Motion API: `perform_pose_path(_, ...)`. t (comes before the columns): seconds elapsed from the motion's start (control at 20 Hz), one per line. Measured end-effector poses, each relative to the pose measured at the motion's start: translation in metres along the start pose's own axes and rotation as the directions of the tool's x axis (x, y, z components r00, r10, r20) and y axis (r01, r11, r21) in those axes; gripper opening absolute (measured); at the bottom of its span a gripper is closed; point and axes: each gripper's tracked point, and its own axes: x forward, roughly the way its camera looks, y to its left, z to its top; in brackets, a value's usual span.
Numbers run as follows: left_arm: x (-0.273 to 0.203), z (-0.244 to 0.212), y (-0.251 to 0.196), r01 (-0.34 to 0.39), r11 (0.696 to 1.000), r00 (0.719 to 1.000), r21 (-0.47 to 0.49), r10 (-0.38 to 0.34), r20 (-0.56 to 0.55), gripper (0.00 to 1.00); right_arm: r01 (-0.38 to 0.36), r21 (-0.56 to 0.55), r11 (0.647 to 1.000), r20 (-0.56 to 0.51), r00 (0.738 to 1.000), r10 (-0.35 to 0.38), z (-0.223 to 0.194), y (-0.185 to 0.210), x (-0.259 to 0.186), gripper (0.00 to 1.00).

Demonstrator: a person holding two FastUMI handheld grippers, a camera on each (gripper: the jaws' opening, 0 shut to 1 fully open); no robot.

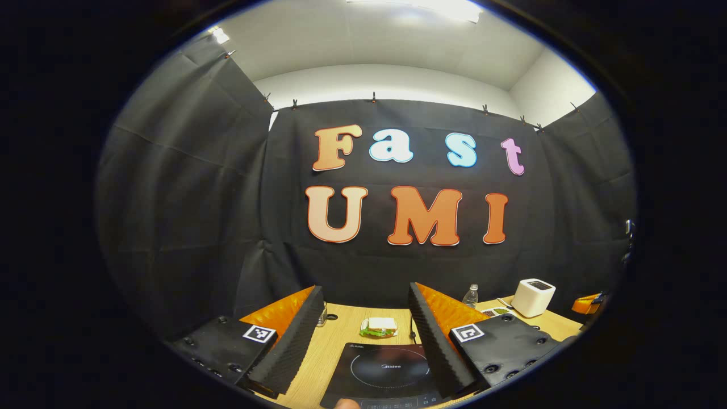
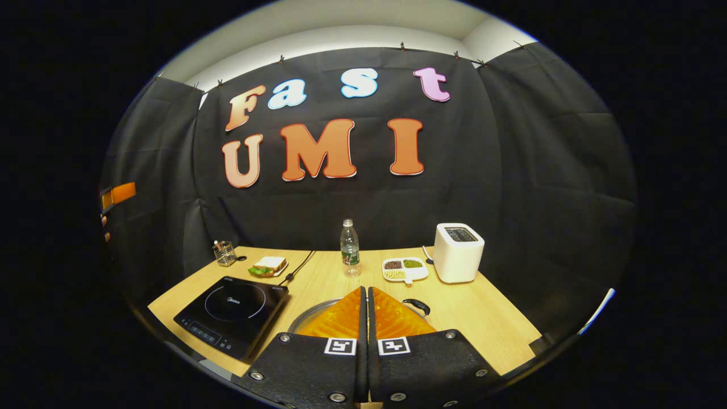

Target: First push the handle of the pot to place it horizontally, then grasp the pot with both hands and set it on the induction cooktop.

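Observation:
The pot point(image 2: 307, 320) is a silver vessel on the wooden table, mostly hidden behind my right gripper point(image 2: 364, 289). Its rim shows to the left of the fingers and a black loop handle point(image 2: 423, 307) to the right. The right gripper hangs over the pot with its orange fingers pressed together and nothing between them. The black induction cooktop point(image 2: 233, 312) lies to the left of the pot. In the left gripper view the cooktop point(image 1: 386, 366) sits low between the spread fingers of my left gripper point(image 1: 364, 287), which is open and holds nothing.
At the back of the table point(image 2: 483, 318) stand a water bottle point(image 2: 350, 250), a white toaster point(image 2: 458, 251), a divided dish of beans point(image 2: 404, 268), a sandwich point(image 2: 268, 265) and a glass cup point(image 2: 225, 253). A cable point(image 2: 298, 267) runs from the cooktop to the wall.

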Motion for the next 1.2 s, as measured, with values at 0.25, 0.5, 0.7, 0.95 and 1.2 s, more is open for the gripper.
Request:
perform_pose_path(0.25, 0.001, -0.002, 0.006, -0.01, 1.0, 1.0, -0.007, 0.01, -0.006, 0.97, -0.081, -0.006, 0.997, -0.116, 0.99, 0.079, -0.05, 0.032, 0.002, 0.0)
perform_pose_path(0.5, 0.001, -0.006, 0.013, -0.026, 1.0, 1.0, -0.007, 0.026, -0.013, 0.97, -0.157, -0.024, 0.987, -0.209, 0.967, 0.149, -0.089, 0.059, -0.006, 0.0)
perform_pose_path(0.7, 0.001, -0.009, 0.014, -0.023, 1.0, 0.999, -0.009, 0.023, -0.024, 0.97, -0.201, -0.025, 0.979, -0.264, 0.946, 0.188, -0.113, 0.076, -0.014, 0.0)
perform_pose_path(0.95, 0.001, -0.014, 0.014, -0.017, 1.0, 0.999, -0.011, 0.017, -0.037, 0.96, -0.253, -0.019, 0.967, -0.331, 0.915, 0.233, -0.142, 0.094, -0.021, 0.0)
perform_pose_path(1.2, -0.001, -0.016, 0.021, -0.029, 1.0, 0.999, -0.007, 0.029, -0.045, 0.97, -0.291, -0.015, 0.957, -0.39, 0.883, 0.263, -0.167, 0.108, -0.023, 0.0)
